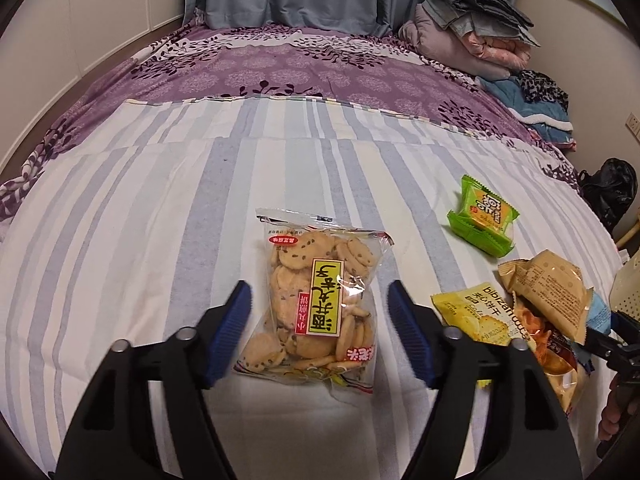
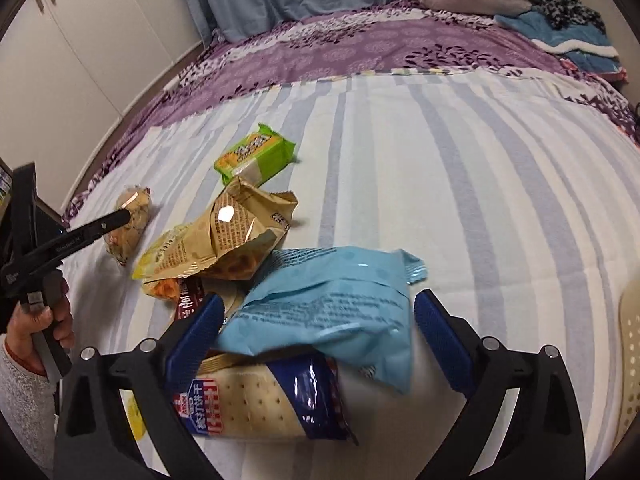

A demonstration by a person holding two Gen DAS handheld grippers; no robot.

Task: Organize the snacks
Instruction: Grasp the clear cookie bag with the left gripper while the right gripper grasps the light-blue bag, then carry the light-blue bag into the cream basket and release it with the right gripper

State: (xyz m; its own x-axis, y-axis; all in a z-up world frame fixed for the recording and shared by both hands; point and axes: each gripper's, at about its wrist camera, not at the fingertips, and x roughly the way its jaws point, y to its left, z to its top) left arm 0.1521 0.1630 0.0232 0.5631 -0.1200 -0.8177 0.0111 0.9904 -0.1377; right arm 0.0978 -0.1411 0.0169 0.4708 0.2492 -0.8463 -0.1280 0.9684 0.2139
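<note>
Now your bed (image 1: 160,200) carries every snack loose; of the perforated basket (image 2: 630,360) at your right only the rim shows, contents unseen. Your right gripper (image 2: 316,324) gapes around the blue bag (image 2: 332,312) atop the pile, pads clear. Your left gripper (image 1: 318,312) stands open astride the cookie bag (image 1: 312,304), gripping nothing

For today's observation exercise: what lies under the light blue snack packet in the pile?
Under the light blue packet a cracker pack with a dark blue wrapper shows, partly covered. Whatever lies beneath the packet's middle is hidden.
</note>
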